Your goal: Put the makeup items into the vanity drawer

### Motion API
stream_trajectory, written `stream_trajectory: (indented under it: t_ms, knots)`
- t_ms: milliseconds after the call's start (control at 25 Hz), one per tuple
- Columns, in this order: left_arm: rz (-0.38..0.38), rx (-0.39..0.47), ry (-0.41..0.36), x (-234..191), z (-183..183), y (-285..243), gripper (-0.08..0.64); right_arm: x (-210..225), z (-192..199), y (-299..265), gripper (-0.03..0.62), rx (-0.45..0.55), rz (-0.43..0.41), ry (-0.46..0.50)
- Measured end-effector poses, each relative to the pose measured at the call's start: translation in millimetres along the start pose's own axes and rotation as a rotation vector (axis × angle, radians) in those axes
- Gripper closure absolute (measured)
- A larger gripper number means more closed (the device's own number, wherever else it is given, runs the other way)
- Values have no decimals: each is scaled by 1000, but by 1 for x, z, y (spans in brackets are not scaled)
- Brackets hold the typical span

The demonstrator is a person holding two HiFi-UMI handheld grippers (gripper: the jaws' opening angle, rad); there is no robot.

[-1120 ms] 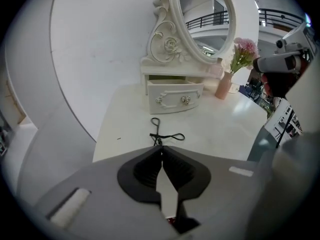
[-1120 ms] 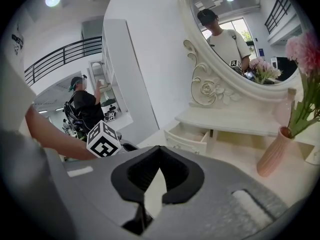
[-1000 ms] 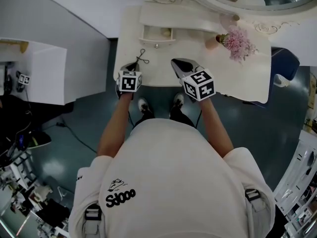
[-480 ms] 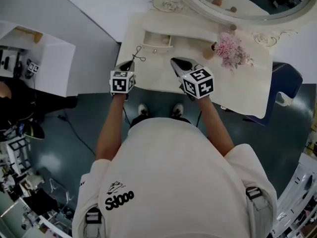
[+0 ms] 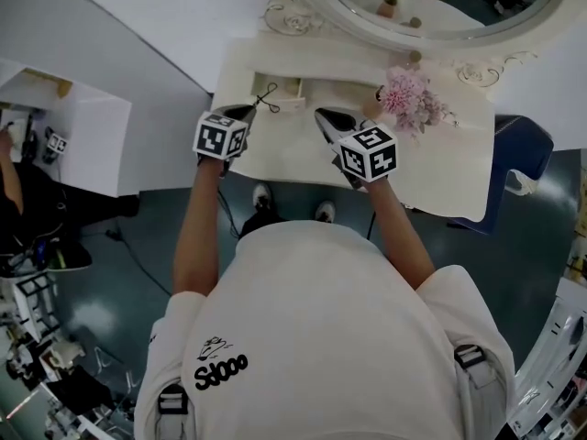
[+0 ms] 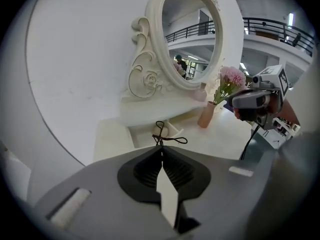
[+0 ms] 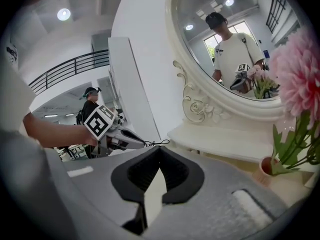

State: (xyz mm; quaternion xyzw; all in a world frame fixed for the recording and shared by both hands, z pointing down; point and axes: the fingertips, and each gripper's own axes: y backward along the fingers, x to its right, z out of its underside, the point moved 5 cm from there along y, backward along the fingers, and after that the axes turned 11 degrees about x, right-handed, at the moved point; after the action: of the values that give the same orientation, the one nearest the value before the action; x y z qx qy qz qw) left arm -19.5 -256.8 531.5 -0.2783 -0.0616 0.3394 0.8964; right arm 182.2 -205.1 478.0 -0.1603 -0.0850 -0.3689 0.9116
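Note:
A thin black eyelash curler (image 5: 268,98) sticks out of my left gripper (image 5: 252,110), which is shut on its handle end. The curler (image 6: 161,133) hangs just in front of the small open drawer (image 6: 173,129) under the vanity's upper shelf. In the head view the open drawer (image 5: 292,88) lies directly beyond the curler's loops. My right gripper (image 5: 321,115) hovers over the vanity top (image 5: 303,149) to the right, jaws shut and empty. In the right gripper view my right gripper (image 7: 160,148) looks toward the left gripper (image 7: 131,135) and the curler (image 7: 158,143).
A pink vase with pink flowers (image 5: 405,99) stands on the vanity right of the drawer. The oval mirror (image 5: 431,3) rises behind it. A white cabinet (image 5: 69,140) stands at the left and a blue chair (image 5: 523,145) at the right.
My left gripper has carried the curler forward and a little right, from the vanity's front edge up to the drawer. The right gripper has stayed roughly in place.

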Motion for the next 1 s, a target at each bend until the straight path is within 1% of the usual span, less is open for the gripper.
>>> stream_trajectory:
  t_ms: [120,200,360,440,600,880,1000]
  knots:
    - [38,-47,15,-17,-4,-21,537,4,-5,-6,589,15,42,0]
    - [61,-84,12,-27,-5,-34,535,6,-11,-9,589,28,91,12]
    - [165,-176,-9,-40,-9,-59,534,14,-27,-16,589,62,188,18]
    - [211,-204,-13,-47,-11,-66,532,16,-32,-18,590,72,230,18]
    - [274,-223,-42,-56,-11,-82,532,16,-28,-24,589,69,297,6]
    - [326,-255,-135,-55,-4,-103,529,-2,-20,-33,589,53,359,7]
    - [358,-246,-164,-50,-4,-109,481,-10,-18,-32,589,44,379,8]
